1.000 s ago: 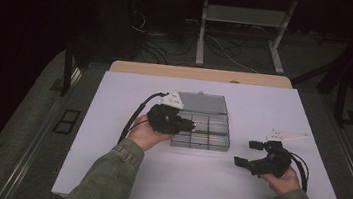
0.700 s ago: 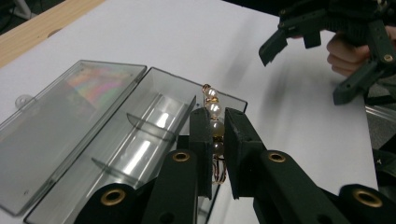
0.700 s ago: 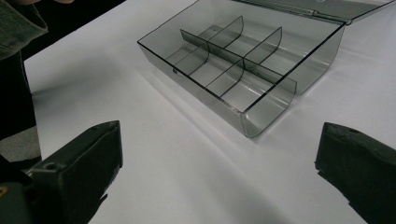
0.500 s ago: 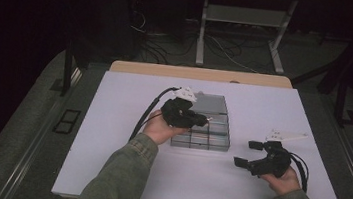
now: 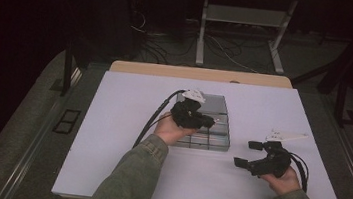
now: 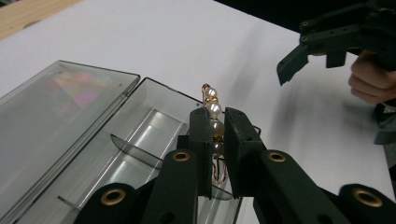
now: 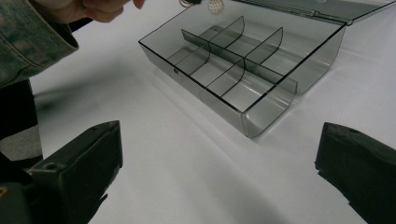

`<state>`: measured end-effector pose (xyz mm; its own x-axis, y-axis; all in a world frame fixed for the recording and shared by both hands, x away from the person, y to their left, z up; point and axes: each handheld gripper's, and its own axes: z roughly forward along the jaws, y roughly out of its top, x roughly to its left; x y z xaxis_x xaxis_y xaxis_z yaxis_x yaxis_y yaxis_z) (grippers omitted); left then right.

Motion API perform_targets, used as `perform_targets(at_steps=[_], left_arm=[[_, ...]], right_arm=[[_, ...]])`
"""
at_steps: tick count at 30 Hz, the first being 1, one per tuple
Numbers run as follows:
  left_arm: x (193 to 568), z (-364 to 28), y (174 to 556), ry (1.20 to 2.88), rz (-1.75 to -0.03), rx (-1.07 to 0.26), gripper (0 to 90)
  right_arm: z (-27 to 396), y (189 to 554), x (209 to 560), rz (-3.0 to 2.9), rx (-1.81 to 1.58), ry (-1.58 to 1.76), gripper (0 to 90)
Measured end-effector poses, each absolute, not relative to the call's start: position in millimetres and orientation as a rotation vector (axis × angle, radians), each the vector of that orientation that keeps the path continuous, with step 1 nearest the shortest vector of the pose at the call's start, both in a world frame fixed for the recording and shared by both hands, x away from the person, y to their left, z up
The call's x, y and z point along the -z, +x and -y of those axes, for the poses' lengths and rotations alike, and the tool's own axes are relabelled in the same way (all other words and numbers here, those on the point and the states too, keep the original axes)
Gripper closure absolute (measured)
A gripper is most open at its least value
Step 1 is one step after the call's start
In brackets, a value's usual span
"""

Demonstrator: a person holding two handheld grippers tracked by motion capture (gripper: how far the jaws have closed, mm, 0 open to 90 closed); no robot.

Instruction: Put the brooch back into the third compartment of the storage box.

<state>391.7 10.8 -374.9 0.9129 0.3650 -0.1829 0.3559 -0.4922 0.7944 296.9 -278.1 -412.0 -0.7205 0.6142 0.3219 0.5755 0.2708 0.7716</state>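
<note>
White table; clear box with dividers and lid flat open sits under the left claw. That claw is clamped on a pearl piece, long axis running out along the jaws, compartments directly below and ahead of the tips. Right claw rests well to the side, jaws wide, holding nothing; left is far nearer. Versus earlier frames: left hand has shifted forward over the box and dipped; right hasn't moved.
</note>
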Motion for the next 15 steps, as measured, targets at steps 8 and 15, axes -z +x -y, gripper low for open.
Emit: perform_targets(at_steps=[8,15], left_arm=[[387.9,-1.2,394.3,2.142,-0.531,0.013,80.6],[397.9,6.1,394.5,2.162,-0.538,0.037,80.6]], right_arm=[[279.0,297.0,411.7,-2.469,-1.478,1.149,0.3],[278.8,296.8,411.6,-2.469,-1.48,1.148,0.3]])
